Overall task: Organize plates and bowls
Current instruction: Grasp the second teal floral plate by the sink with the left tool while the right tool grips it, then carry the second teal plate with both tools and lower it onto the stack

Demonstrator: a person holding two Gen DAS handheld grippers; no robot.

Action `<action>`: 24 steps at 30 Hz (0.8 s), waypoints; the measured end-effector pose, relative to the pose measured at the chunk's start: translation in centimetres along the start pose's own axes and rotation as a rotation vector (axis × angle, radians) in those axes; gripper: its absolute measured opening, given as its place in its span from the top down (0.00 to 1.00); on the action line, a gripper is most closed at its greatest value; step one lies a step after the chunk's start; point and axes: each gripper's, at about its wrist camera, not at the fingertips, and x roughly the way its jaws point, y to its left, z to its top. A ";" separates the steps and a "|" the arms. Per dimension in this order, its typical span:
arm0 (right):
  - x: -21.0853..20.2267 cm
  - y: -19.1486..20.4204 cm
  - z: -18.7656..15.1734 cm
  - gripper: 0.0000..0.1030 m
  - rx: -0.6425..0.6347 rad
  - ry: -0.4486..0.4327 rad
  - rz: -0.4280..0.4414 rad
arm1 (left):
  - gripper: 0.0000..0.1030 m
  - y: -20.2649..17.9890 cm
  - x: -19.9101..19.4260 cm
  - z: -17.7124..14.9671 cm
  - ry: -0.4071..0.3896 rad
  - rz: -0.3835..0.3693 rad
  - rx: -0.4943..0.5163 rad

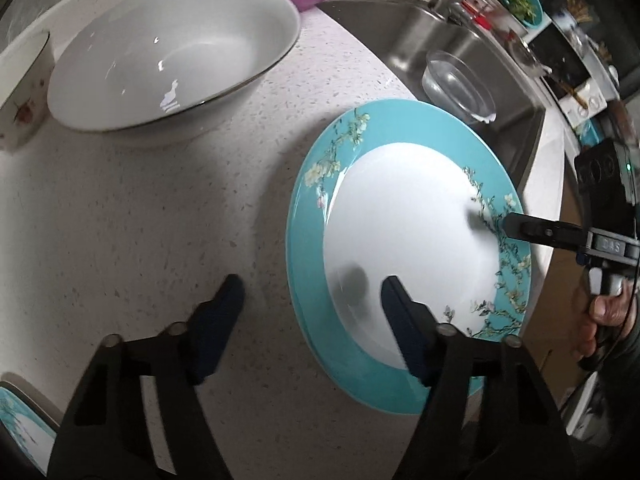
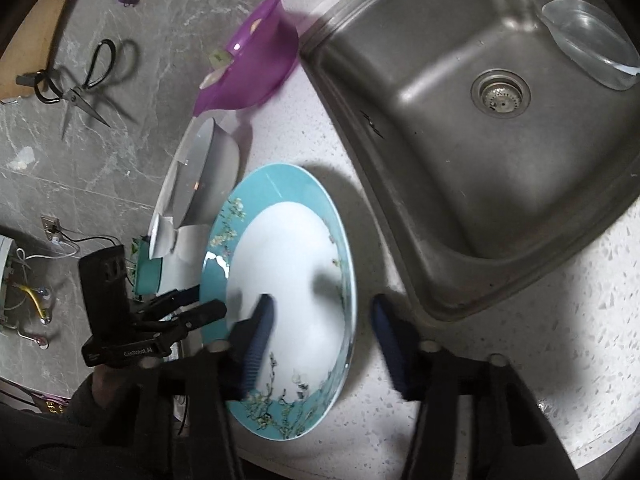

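I have the teal plate [image 1: 404, 248] flat on the desk [image 1: 160, 220] beside the sink [image 2: 480, 120], caught between my 2 grippers. The left gripper [image 1: 312, 292] straddles its near-left rim, jaws half open, gripping nothing. The right gripper [image 2: 320, 312] straddles the opposite rim, jaws apart, nothing held. Both sit equally near; the white bowl [image 1: 172, 60] lies beyond.

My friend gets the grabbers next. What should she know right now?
Left gripper: open, fingers either side of the blue plate's near rim, not pinching.
Right gripper: open, straddling the opposite rim.
The plate lies flat on the counter by the sink; white bowl stands behind, apart.
Done: nothing stacked here yet.
Left: close on the plate, lift, sort plates and bowls.
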 end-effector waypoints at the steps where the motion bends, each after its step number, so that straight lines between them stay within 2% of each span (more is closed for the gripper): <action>1: 0.2 -0.1 0.0 0.81 -0.001 0.013 -0.016 | 0.65 -0.1 0.1 0.0 -0.003 -0.001 0.007; 3: 0.5 -0.1 0.0 0.86 0.000 0.017 -0.034 | 0.82 0.1 0.3 0.2 0.003 -0.021 -0.007; 4: 0.5 -0.1 0.1 0.88 0.003 0.017 -0.041 | 0.83 0.2 0.4 0.3 0.001 -0.019 -0.008; 11: 0.6 1.0 0.2 0.90 -0.029 0.029 -0.133 | 0.85 0.5 -0.3 -0.3 -0.003 -0.034 -0.019; 17: 0.7 2.5 0.2 0.90 -0.043 0.026 -0.129 | 0.85 1.3 -2.1 -1.7 -0.036 -0.021 -0.040; 24: 0.4 6.6 -0.3 0.89 -0.104 0.018 -0.116 | 0.85 3.0 -6.1 -3.5 -0.090 -0.020 -0.076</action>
